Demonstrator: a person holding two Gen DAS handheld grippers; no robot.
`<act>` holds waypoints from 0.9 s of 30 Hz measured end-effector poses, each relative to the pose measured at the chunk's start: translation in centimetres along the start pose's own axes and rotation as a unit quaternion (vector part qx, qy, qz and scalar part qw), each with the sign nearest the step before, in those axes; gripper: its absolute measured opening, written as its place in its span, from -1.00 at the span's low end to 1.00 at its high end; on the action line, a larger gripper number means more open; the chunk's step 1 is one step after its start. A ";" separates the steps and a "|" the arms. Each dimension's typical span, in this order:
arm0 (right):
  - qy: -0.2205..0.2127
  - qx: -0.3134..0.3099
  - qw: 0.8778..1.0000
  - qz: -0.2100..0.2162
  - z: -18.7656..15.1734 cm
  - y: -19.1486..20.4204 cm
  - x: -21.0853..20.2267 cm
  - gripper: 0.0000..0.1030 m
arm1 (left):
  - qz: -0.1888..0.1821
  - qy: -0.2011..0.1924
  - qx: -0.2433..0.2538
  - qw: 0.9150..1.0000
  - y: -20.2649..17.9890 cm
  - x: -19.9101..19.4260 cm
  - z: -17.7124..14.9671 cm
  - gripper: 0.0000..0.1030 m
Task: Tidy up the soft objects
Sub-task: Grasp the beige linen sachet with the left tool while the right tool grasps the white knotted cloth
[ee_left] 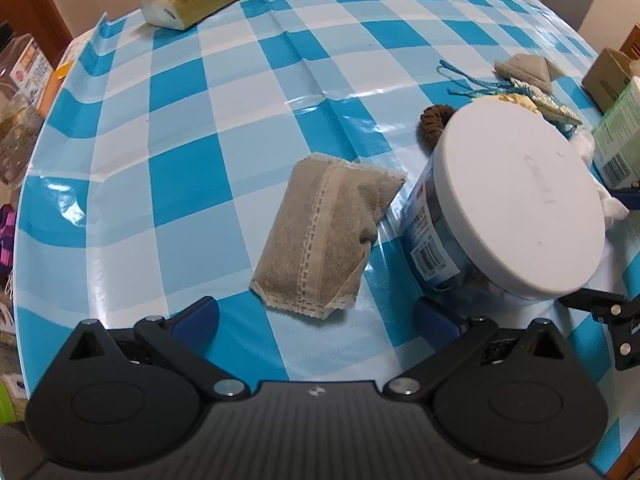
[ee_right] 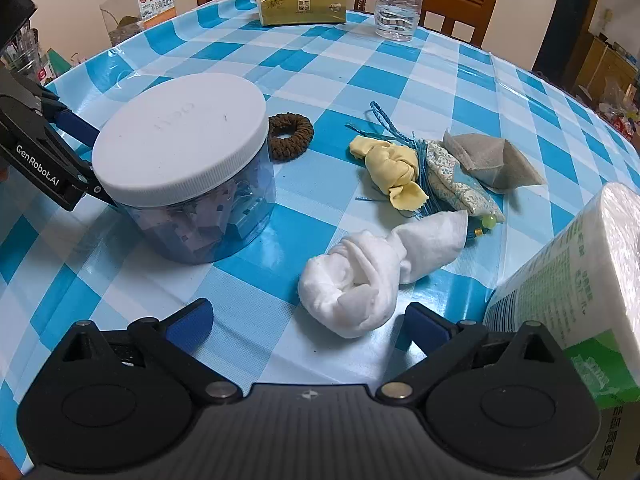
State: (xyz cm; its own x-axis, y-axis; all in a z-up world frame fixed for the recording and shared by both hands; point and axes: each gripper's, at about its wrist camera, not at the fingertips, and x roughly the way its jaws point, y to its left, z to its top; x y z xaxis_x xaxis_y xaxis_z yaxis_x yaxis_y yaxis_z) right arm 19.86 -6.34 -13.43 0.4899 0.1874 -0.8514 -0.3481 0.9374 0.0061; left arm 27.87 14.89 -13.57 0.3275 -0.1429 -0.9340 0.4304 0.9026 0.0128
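Observation:
A blue jar with a white lid (ee_left: 516, 200) stands on the checked table; it also shows in the right wrist view (ee_right: 184, 152). A grey-brown sachet (ee_left: 324, 236) lies just ahead of my left gripper (ee_left: 316, 316), which is open and empty. My right gripper (ee_right: 308, 320) is open and empty, with a knotted white cloth (ee_right: 360, 276) just ahead of it. Beyond lie a yellow cloth (ee_right: 392, 168), a patterned pouch with blue tassel (ee_right: 456, 184), a second grey sachet (ee_right: 492, 160) and a brown scrunchie (ee_right: 290, 136).
A gold tissue pack (ee_right: 302, 2) and a water bottle (ee_right: 398, 0) stand at the far edge. A green-and-white paper roll pack (ee_right: 576, 280) stands close on the right. A clear canister (ee_right: 136, 4) is off the table's left. Chairs stand behind.

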 end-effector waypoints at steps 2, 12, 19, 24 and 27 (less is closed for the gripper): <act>-0.002 0.001 1.000 -0.002 -0.1 0.0 0.0 1.00 | -0.003 0.011 0.007 1.000 0.1 0.1 0.5 0.99; -0.008 0.006 1.000 -0.005 -0.3 0.1 -0.1 1.00 | 0.009 -0.010 0.059 0.998 0.2 0.5 2.2 1.00; -0.011 0.009 1.000 -0.007 -0.4 0.1 -0.1 1.00 | 0.006 -0.014 0.068 0.998 0.8 0.6 2.7 0.97; -0.012 0.011 1.000 -0.009 -0.5 0.1 -0.1 1.00 | -0.023 -0.027 0.050 0.998 1.8 0.2 2.8 0.42; -0.011 0.012 1.000 -0.009 -0.5 0.2 -0.1 1.00 | -0.024 -0.037 0.055 0.998 1.2 0.1 2.6 0.25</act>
State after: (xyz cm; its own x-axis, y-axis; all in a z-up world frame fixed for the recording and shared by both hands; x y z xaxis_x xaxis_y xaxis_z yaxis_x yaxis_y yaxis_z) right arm 19.36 -6.36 -13.57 0.5132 0.1757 -0.8401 -0.3200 0.9474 0.0026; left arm 30.59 14.88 -12.68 0.3632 -0.2182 -0.9058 0.5352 0.8447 0.0111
